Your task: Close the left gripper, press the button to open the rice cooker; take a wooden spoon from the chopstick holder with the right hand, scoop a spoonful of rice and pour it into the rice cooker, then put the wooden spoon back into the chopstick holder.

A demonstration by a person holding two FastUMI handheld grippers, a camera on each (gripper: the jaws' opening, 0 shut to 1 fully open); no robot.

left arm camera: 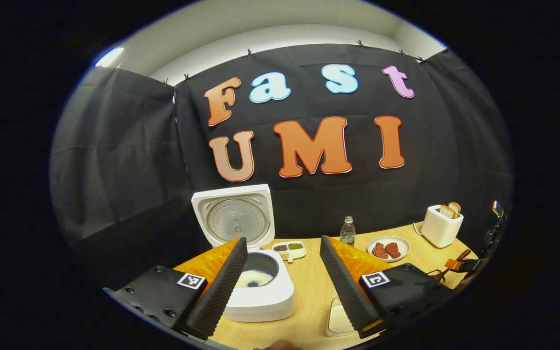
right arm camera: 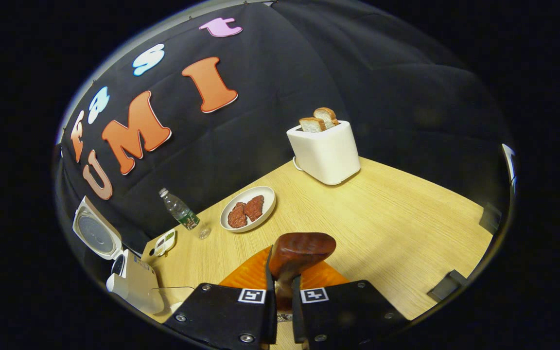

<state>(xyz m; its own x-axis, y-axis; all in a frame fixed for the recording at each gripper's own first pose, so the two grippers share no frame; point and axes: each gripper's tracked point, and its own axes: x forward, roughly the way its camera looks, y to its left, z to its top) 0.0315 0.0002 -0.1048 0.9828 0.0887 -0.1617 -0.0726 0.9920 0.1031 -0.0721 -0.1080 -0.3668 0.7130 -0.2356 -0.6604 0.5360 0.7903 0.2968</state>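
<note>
The white rice cooker (left arm camera: 265, 296) stands open with its lid (left arm camera: 235, 218) upright and some rice in the dark pot (left arm camera: 255, 274). My left gripper (left arm camera: 283, 239) hovers just in front of it, open wide, with nothing between its fingers. My right gripper (right arm camera: 282, 281) is shut on the handle of the wooden spoon (right arm camera: 302, 250), whose brown bowl sticks out ahead over the table; no rice shows on it. From the left gripper view, that gripper (left arm camera: 474, 265) and the spoon (left arm camera: 457, 260) are at the far right. The cooker (right arm camera: 136, 284) lies far left in the right gripper view.
On the wooden table (right arm camera: 382, 218) stand a white toaster (right arm camera: 324, 150) with bread, a plate of red meat (right arm camera: 247, 209), a water bottle (right arm camera: 179, 210) and a small divided dish (left arm camera: 289, 249). A white container (left arm camera: 339, 321) sits near the front edge beside the cooker.
</note>
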